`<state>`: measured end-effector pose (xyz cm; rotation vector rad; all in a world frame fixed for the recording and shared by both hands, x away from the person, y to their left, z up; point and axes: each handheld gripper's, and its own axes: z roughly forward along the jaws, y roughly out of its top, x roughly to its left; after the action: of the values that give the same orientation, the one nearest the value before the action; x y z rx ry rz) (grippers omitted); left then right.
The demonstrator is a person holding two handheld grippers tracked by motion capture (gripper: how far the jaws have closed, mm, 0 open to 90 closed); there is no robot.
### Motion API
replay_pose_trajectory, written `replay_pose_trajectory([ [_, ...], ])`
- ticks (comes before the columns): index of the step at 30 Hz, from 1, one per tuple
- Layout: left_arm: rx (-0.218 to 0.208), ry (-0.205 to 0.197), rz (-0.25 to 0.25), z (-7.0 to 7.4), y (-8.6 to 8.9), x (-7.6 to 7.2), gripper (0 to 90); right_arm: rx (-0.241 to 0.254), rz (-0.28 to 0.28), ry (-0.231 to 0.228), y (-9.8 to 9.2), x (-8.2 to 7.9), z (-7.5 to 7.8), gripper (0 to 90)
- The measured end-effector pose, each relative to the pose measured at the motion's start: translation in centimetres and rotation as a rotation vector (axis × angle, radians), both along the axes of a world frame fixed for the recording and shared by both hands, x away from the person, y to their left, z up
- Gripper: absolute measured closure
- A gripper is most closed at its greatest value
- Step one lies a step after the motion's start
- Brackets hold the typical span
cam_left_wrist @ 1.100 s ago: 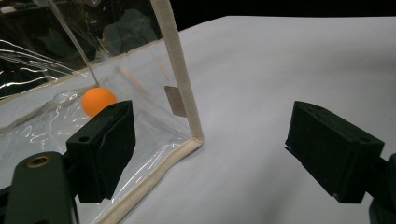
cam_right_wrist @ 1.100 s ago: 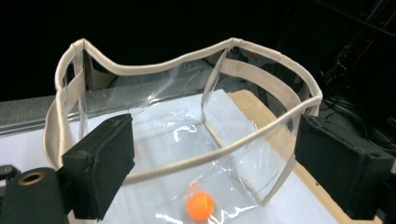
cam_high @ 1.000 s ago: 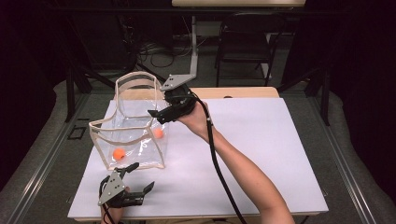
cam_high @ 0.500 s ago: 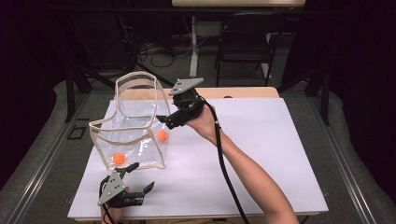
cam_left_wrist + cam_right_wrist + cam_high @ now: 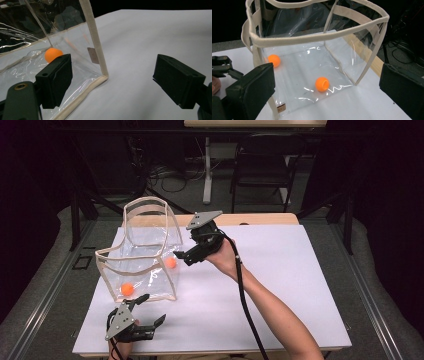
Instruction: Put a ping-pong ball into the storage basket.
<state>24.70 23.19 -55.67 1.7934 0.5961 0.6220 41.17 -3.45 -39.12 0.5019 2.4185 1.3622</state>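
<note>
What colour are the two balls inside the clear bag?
Both balls are orange; the right gripper view shows them best, lying on the bottom of the clear bag.

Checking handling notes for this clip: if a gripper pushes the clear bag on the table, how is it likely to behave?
The clear bag would probably slide or buckle rather than resist: its thin see-through walls already show wrinkles, and just cloth trim stiffens the rim. It looks light, holding two orange balls, which would likely roll across the floor when it shifts.

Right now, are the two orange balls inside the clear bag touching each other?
Apart. The right gripper view shows bare bag floor between one ball and the other ball.
</note>
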Motion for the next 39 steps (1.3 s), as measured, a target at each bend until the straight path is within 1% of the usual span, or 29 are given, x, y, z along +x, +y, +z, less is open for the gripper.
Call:
replay_pose_trajectory([
  [4, 0.003, 0.003, 0.000, 0.0, 0.0, 0.0, 15.7, -0.005, 0.002, 0.009, -0.4, -0.2, -0.4, 0.0],
  [9, -0.002, 0.005, 0.004, 0.0, 0.0, -0.1, 15.7, -0.029, 0.006, 0.020, -0.6, -0.5, -1.3, 0.0],
  [10, 0.003, 0.001, 0.004, 0.0, 0.1, -0.1, 15.7, -0.035, 0.009, 0.023, -0.7, -0.6, -1.5, 0.0],
  [18, -0.001, 0.004, 0.004, 0.0, 0.0, 0.0, 15.7, -0.063, -0.001, 0.048, -1.5, -0.9, -3.0, 0.0],
  [28, 0.000, 0.004, 0.008, 0.0, 0.0, -0.1, 15.7, -0.072, -0.013, 0.057, -3.0, -1.6, -4.4, 0.0],
  [33, 0.003, 0.004, 0.007, 0.0, 0.0, -0.1, 15.7, -0.076, -0.025, 0.060, -3.8, -2.0, -5.2, 0.0],
  [39, 0.002, 0.001, 0.007, 0.0, 0.1, -0.2, 15.7, -0.079, -0.042, 0.069, -4.6, -2.5, -5.9, 0.0],
])
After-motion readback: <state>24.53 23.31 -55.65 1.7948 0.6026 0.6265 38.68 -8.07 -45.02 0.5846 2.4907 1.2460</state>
